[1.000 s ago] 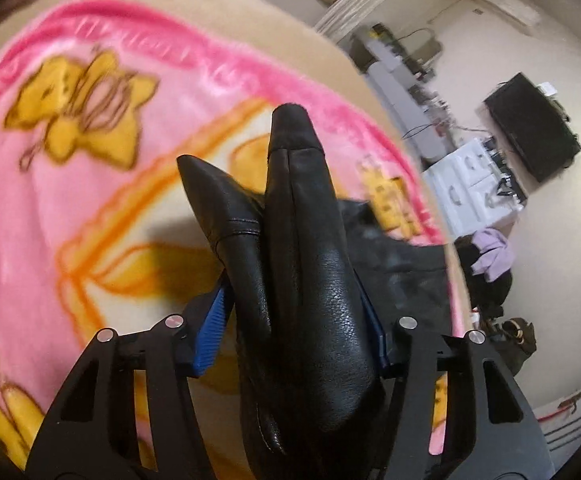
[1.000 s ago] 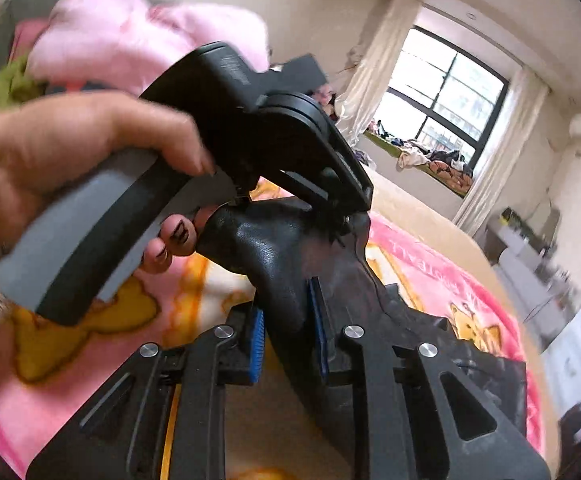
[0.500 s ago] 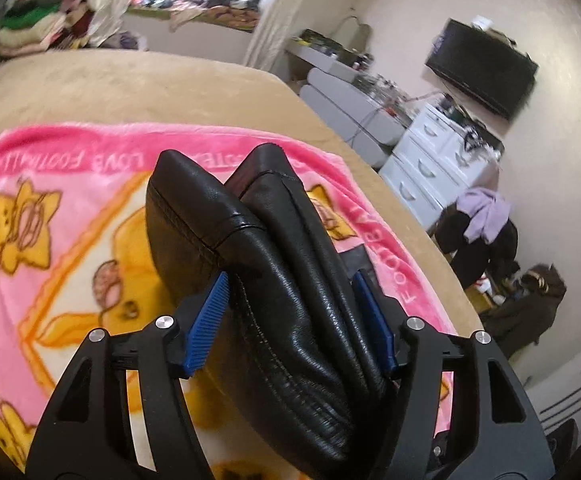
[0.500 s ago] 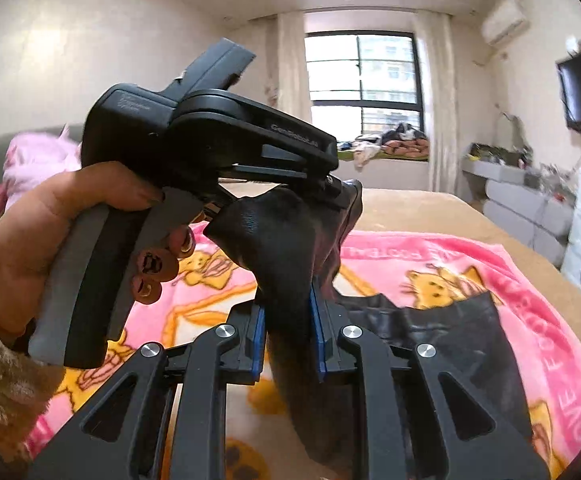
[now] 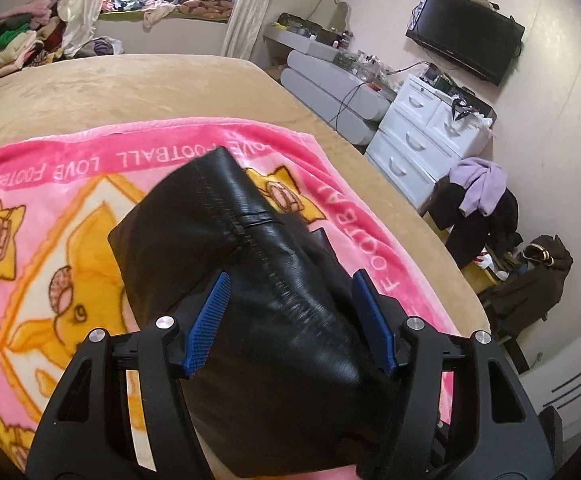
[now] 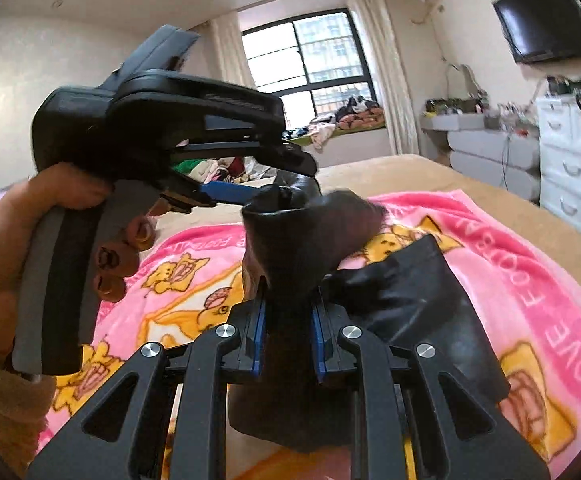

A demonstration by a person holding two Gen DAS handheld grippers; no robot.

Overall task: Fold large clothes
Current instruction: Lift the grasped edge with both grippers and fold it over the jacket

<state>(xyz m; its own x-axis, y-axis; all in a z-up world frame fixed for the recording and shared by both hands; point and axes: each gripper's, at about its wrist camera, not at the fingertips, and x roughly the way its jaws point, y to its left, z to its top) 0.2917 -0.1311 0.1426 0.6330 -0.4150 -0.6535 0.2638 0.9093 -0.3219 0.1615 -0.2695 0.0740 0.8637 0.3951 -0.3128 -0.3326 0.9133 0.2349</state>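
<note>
Black leather garment held up over the pink blanket by both grippers

The black leather garment (image 5: 250, 280) is bunched thickly between the blue pads of the left gripper (image 5: 290, 320) and is clenched narrowly by the right gripper (image 6: 288, 320). From the right gripper its long axis runs away and down to the right, where the loose end is laid on the pink blanket (image 6: 530, 272). The left gripper is seen just beside, above left.
</note>
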